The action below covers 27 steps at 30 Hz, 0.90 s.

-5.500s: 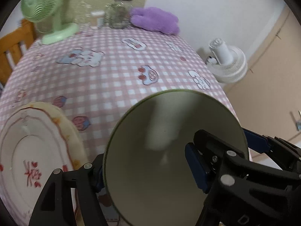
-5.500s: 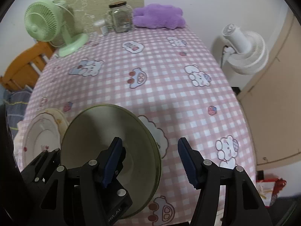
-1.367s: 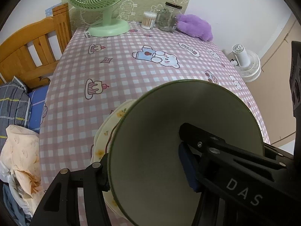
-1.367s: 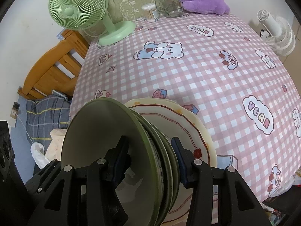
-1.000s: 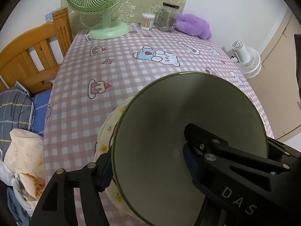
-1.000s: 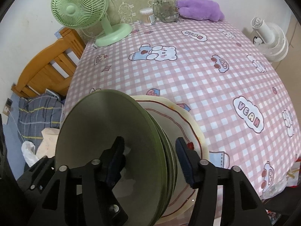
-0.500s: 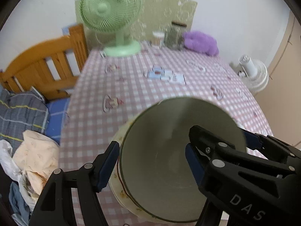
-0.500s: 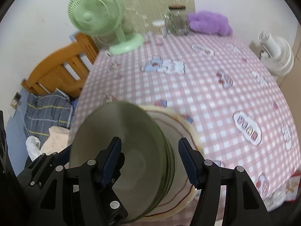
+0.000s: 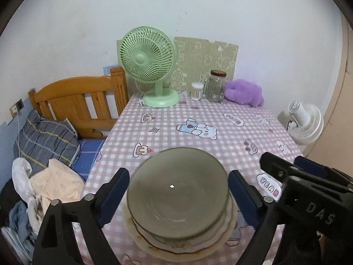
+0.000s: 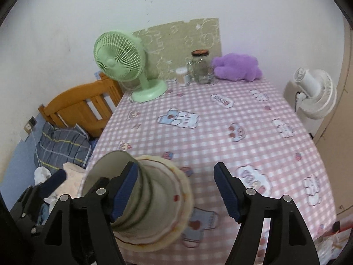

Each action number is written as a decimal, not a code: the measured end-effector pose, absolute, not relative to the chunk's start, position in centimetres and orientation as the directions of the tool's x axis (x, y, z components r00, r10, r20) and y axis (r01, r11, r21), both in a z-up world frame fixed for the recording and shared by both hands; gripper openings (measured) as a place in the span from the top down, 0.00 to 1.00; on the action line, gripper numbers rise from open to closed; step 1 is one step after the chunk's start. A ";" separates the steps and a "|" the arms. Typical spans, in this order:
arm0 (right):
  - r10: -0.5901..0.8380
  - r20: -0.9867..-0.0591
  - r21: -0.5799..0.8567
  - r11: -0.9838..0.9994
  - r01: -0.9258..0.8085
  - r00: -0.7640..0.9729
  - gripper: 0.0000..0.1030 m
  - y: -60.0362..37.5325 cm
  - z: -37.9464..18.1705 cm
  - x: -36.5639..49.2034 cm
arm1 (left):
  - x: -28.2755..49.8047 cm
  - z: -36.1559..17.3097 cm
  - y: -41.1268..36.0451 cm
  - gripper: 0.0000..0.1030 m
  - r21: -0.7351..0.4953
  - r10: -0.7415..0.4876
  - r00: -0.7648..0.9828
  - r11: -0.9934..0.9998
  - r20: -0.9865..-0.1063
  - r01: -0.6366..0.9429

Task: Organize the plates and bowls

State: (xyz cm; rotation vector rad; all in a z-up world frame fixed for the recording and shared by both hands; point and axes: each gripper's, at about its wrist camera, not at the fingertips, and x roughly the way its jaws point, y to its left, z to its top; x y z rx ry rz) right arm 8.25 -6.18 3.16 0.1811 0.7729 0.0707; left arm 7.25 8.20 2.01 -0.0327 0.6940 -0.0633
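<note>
A: Bowl now sits in the stack on the plate, between the left gripper fingers but untouched; a second ago it was clamped.

B: Both sets of jaws are opening; the right gripper holds nothing, stack at its left finger. Stacking looks finished.

A home bedroom: a wooden bed with a pillow beside a gingham-covered desk, a plush toy at its far edge

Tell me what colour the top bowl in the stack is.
Olive green; the top bowl shows best in the left wrist view.
</note>
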 end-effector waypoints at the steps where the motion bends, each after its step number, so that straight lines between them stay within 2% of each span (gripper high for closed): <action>1: 0.125 -0.681 0.184 0.983 0.003 0.721 0.25 -6.7 3.2 7.7 | 6.7 1.9 8.0 0.09 -0.056 -0.067 0.771 0.998 -0.633 0.040; 16: 0.001 -0.607 0.046 0.998 0.034 0.795 0.22 -12.7 -0.1 -0.4 | 0.2 -1.3 4.6 0.06 -0.069 -0.057 0.805 0.997 -0.591 0.020; 27: 0.000 -0.587 0.056 0.998 0.041 0.809 0.21 -14.4 -0.9 -2.8 | -1.8 -1.0 2.6 0.04 -0.034 -0.071 0.831 0.997 -0.551 0.063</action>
